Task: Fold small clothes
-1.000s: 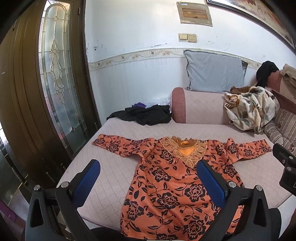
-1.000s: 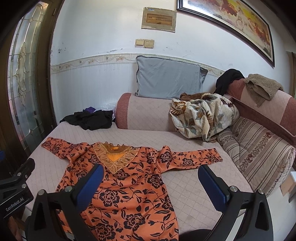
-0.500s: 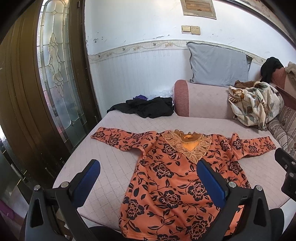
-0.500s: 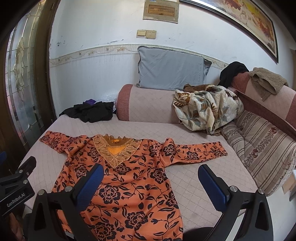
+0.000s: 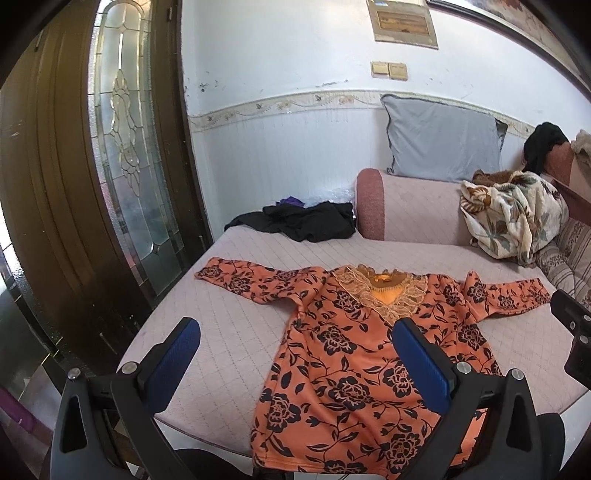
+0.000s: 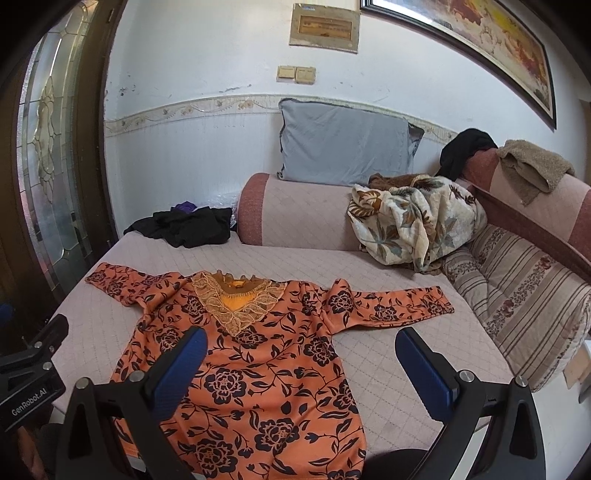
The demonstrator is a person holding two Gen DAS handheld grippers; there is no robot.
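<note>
- One wooden door (image 5: 74,192) with one leaded glass panel (image 5: 133,155) stands at the far left, beside the bed edge.
- One left gripper (image 5: 295,354) hovers above the near-left part of the bed (image 5: 229,325). Its jaws are released, spread wide, with nothing between the two blue pads (image 5: 173,365).
- One pile of black clothes (image 6: 184,227) lies at the back left corner of the bed, with a purple item on top of it.
- One orange floral blouse (image 6: 258,354) lies flat on the bed, front side up, neckline toward the wall. Its two sleeves are spread out to either side. One lace collar (image 6: 236,301) sits at the neckline. The hem reaches the near edge of the bed.
- One right gripper (image 6: 299,362) hovers above the near part of the blouse. Its jaws are released, wide apart, gripping nothing; the left pad overlaps the blouse body in view, the right pad overlaps bare mattress.
- One grey pillow (image 6: 343,147) leans against the wall behind one pink bolster (image 6: 295,218).
- One crumpled floral blanket (image 6: 413,221) rests at the right end of the bolster.
- One striped cushion (image 6: 517,280) lies at the far right, with one black garment (image 6: 465,151) and one brown towel (image 6: 535,166) draped above it.
- Two wall switches (image 6: 295,74) and one small framed plaque (image 6: 325,27) are mounted on the wall; one large picture (image 6: 480,40) hangs to the right.
</note>
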